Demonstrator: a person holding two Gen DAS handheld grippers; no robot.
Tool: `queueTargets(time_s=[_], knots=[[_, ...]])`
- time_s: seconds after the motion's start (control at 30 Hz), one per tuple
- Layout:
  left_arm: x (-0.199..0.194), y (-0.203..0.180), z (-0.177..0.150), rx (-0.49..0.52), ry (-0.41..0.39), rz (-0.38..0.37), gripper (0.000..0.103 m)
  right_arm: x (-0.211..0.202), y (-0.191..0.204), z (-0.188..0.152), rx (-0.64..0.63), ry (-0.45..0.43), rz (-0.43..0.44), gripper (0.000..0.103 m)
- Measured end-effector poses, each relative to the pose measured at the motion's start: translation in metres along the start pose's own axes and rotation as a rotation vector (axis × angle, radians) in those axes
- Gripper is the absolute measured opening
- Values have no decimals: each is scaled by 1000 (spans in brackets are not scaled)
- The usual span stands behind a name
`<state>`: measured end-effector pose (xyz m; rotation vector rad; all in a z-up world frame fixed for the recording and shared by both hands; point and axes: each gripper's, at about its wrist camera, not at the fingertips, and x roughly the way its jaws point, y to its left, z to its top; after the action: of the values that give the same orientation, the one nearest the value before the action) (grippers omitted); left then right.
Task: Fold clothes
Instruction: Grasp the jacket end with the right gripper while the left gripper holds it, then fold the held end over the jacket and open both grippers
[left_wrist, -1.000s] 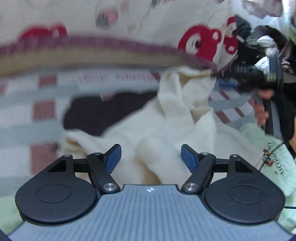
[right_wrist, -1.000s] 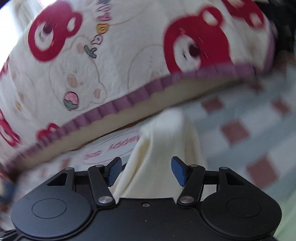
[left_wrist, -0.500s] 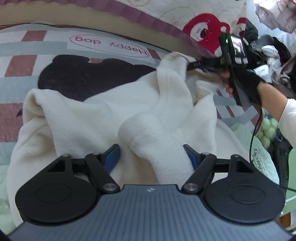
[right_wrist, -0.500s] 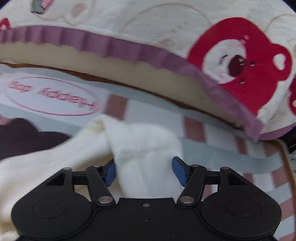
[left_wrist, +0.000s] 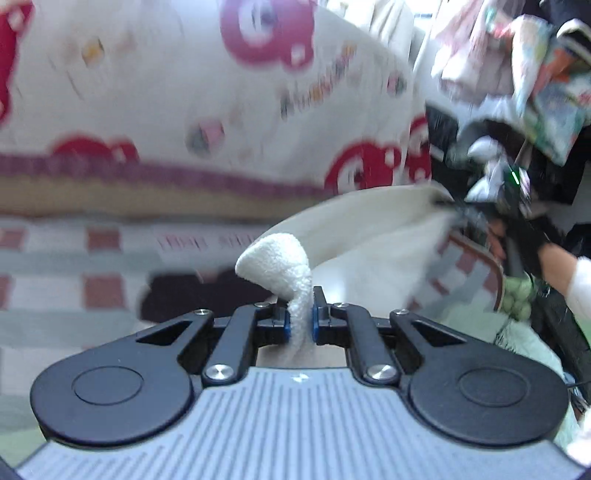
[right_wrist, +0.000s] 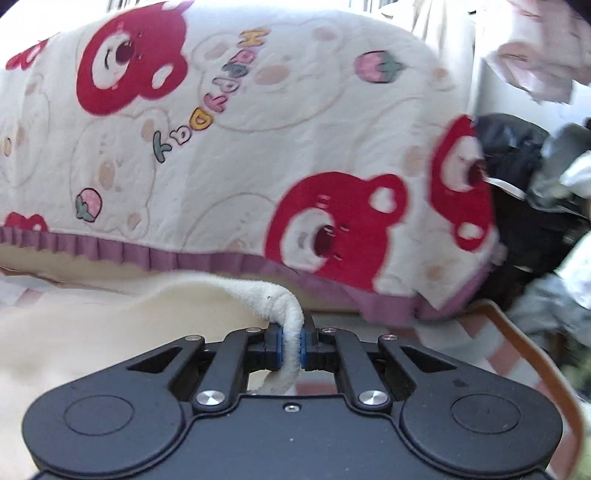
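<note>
The left tongs (left_wrist: 300, 325) and right tongs (right_wrist: 291, 349) are closing, each already pinching a fold of the cream fleece garment (left_wrist: 369, 236) stretched between them above the bed (left_wrist: 55, 266), and the thick pile could slip from these narrow bites if pulled taut.

- The left gripper (left_wrist: 300, 326), wide open a second ago, closed its jaws on a fold of the cream fleece garment (left_wrist: 275, 260).
- The right gripper (right_wrist: 291, 349) clamped another edge the same way.
- Both lifted, and the fleece rose off the checked bedsheet (left_wrist: 55, 266), stretched between them.
</note>
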<state>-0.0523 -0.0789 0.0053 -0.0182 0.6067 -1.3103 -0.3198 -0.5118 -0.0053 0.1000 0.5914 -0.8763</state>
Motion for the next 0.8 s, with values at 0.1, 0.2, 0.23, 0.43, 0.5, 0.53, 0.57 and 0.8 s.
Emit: queueTargets(time_s=[0.1, 0.2, 0.23, 0.43, 0.5, 0.53, 0.57, 0.8], knots=[[-48, 18, 5, -32, -6, -34, 9, -52, -29, -31, 33, 80, 44, 9], [-46, 20, -16, -106, 175, -63, 9, -77, -41, -87, 123, 235, 101, 10], [-37, 16, -31, -80, 250, -28, 9, -75, -37, -108, 103, 284, 85, 11], [-11, 9, -76, -137, 433, 34, 8, -73, -32, -192, 152, 394, 52, 5], [-23, 8, -63, -138, 384, 39, 8, -84, -37, -176, 173, 317, 94, 5], [-30, 8, -56, -148, 358, 35, 8, -90, -39, -168, 184, 278, 115, 5], [-34, 7, -50, -145, 343, 38, 8, -96, -41, -160, 194, 239, 136, 5], [-41, -4, -48, -66, 409, 86, 8, -138, -32, -145, 67, 216, 91, 4]])
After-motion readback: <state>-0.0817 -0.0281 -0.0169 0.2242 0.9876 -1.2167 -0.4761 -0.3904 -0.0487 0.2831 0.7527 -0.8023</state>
